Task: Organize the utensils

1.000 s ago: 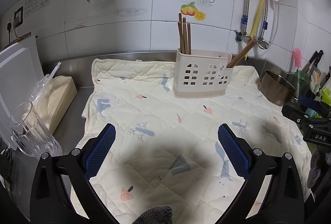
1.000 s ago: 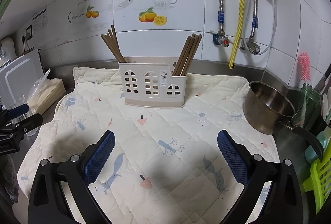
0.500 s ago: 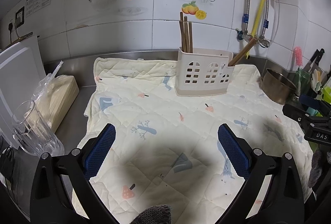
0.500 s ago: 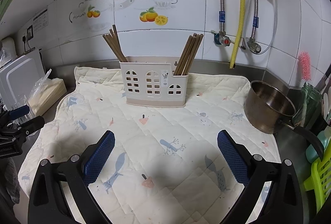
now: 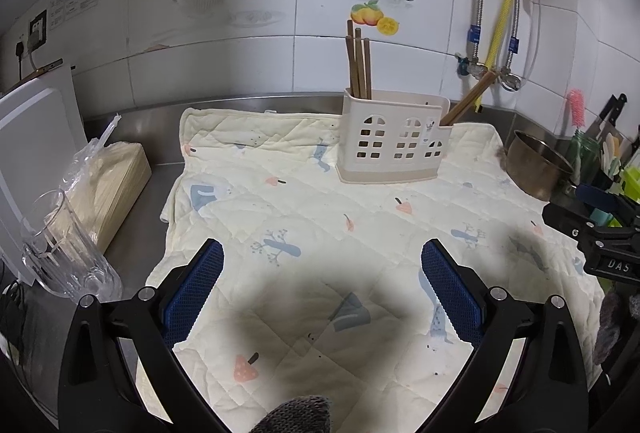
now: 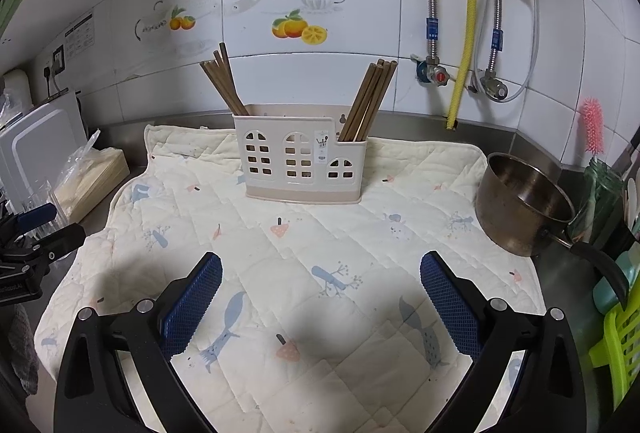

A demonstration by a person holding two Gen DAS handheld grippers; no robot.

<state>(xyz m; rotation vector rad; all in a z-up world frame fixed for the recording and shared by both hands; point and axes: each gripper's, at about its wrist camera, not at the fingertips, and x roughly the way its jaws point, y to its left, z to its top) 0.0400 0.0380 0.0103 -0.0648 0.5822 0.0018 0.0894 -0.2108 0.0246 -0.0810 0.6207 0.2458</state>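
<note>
Your utensil holder (image 6: 302,161), a cream plastic caddy with little window cut-outs, stands upright on the quilted mat (image 6: 280,253) just above the middle of the right wrist frame, near the tiled wall. In it you have two bunches of brown chopsticks: the left bunch (image 6: 224,81) leans toward the upper left from the left compartment, and the right bunch (image 6: 370,97) leans toward the upper right from the lower right compartment. In the left wrist view the same utensil holder (image 5: 394,143) sits right of centre in the upper half.

Your right gripper (image 6: 320,269) fills the bottom of its frame with the tongs spread wide; the blue pads (image 6: 192,307) are well apart, nothing is between them, and they touch nothing but hang over bare mat. Your left gripper (image 5: 322,257) is the same: spread wide, blue pads (image 5: 194,291) holding nothing, over the quilted mat (image 5: 304,217) with a dark shadow beneath. Both sit well apart from the holder.

Further out, a steel pot (image 6: 520,205) stands at the right edge of the mat, with a pink bottle brush (image 6: 592,125) behind it in the corner. At the lower left of the left wrist frame you have a clear glass (image 5: 64,249), beside a bagged stack (image 5: 108,185) on the steel counter.
</note>
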